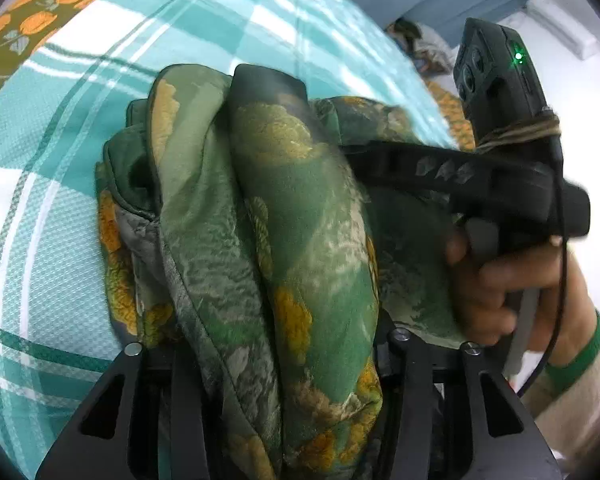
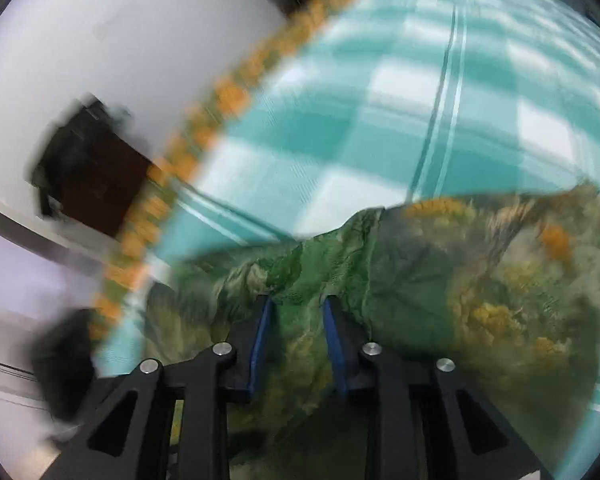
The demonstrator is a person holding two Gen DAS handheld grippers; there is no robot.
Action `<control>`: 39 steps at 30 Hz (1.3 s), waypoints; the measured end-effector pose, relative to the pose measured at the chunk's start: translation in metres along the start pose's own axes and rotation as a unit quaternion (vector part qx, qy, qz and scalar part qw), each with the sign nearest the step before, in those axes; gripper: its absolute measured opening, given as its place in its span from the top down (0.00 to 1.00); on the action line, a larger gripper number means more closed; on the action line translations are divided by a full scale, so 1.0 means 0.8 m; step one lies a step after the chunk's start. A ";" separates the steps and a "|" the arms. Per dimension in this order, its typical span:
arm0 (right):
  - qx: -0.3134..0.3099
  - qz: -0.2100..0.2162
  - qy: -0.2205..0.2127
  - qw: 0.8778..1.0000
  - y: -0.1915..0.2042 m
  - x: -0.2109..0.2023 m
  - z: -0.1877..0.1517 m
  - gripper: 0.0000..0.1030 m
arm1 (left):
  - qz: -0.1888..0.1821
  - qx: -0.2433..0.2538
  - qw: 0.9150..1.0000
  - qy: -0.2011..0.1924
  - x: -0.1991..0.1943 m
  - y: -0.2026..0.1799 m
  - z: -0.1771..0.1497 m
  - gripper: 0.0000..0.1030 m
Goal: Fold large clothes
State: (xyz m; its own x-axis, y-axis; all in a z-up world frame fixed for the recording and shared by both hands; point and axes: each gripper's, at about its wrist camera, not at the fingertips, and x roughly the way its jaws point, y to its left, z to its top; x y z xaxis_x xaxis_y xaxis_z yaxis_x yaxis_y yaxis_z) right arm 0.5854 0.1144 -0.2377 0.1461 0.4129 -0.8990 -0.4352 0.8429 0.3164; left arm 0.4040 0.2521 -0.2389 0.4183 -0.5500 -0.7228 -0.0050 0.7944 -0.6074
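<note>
We see the green floral garment [image 1: 300,240] bunched on the teal checked sheet [image 1: 60,200], draped over our left claw [image 1: 292,360], whose opening we cannot tell. Our right claw [image 2: 298,320] pinches a fold of it near the sheet's orange-flowered edge [image 2: 220,92], with bare sheet beyond.

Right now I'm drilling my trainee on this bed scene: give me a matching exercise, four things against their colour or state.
Things:
1. garment
2. bed cover
3. left hand-held gripper
4. indicator light

Colour or state:
A. teal and white checks
B. glowing green
C. green with orange flowers, bunched
D. draped under fabric

Pairs: 1-C, 2-A, 3-D, 4-B
</note>
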 end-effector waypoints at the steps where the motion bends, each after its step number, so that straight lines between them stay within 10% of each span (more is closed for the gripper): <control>1: -0.007 -0.008 -0.005 1.000 0.004 0.004 0.001 0.76 | -0.003 -0.001 1.000 -0.001 -0.001 0.001 0.000 0.54; 6: -0.002 0.030 -0.023 0.999 -0.004 -0.051 -0.022 0.76 | -0.015 0.000 1.000 -0.006 -0.010 0.006 -0.002 0.53; 18: 0.007 0.030 -0.089 0.996 -0.052 -0.188 -0.273 0.76 | -0.023 -0.001 1.000 -0.014 -0.012 0.008 -0.015 0.51; 24: 0.103 0.057 -0.057 0.991 -0.084 -0.148 -0.264 0.85 | -0.014 -0.014 1.000 -0.017 -0.025 -0.004 -0.017 0.44; 28: 0.018 -0.011 -0.109 0.994 -0.036 -0.211 -0.236 0.77 | -0.031 -0.027 0.999 -0.031 -0.071 -0.018 -0.021 0.32; 34: -0.076 0.037 -0.161 0.983 0.042 -0.191 -0.169 0.73 | -0.004 -0.078 0.992 -0.095 -0.130 0.030 -0.050 0.16; 39: -0.090 0.043 -0.086 0.991 0.079 -0.087 -0.138 0.73 | -0.030 -0.140 0.985 -0.098 -0.119 0.086 -0.062 0.16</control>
State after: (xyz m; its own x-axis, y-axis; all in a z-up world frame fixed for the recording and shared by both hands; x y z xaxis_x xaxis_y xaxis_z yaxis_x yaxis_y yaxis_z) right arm 0.4496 0.1007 -0.1882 0.2436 0.5459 -0.8017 -0.6010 0.7337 0.3170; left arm 0.3186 0.3461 -0.2284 0.5921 -0.5118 -0.6225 -0.2135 0.6452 -0.7336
